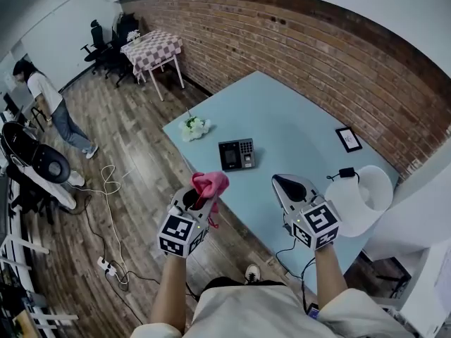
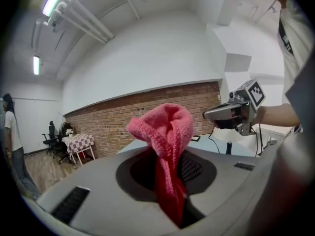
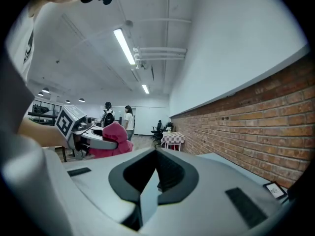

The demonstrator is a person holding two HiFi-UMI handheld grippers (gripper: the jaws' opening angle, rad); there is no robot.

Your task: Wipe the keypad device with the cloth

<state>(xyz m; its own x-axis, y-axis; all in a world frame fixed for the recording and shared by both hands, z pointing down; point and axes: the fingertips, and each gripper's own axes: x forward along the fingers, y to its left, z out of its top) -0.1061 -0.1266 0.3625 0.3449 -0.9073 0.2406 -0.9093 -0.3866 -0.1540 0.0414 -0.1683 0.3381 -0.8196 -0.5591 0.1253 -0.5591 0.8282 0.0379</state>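
Now | left fingers (image 2: 191,168) clamped on cloth (image 2: 165,132); right fingers (image 3: 170,170) closed, empty | keypad (image 1: 236,153) far on table (image 1: 296,118), untouched | risk: bunched cloth may slip; unbraced keypad could slide when wiped

We see a bright room, evenly lit by ceiling tubes (image 3: 125,45). Shadows on the table (image 1: 296,132) are faint. Every view bends strongly at its edges, with dark corners. The cloth (image 2: 165,132) looks slightly soft.
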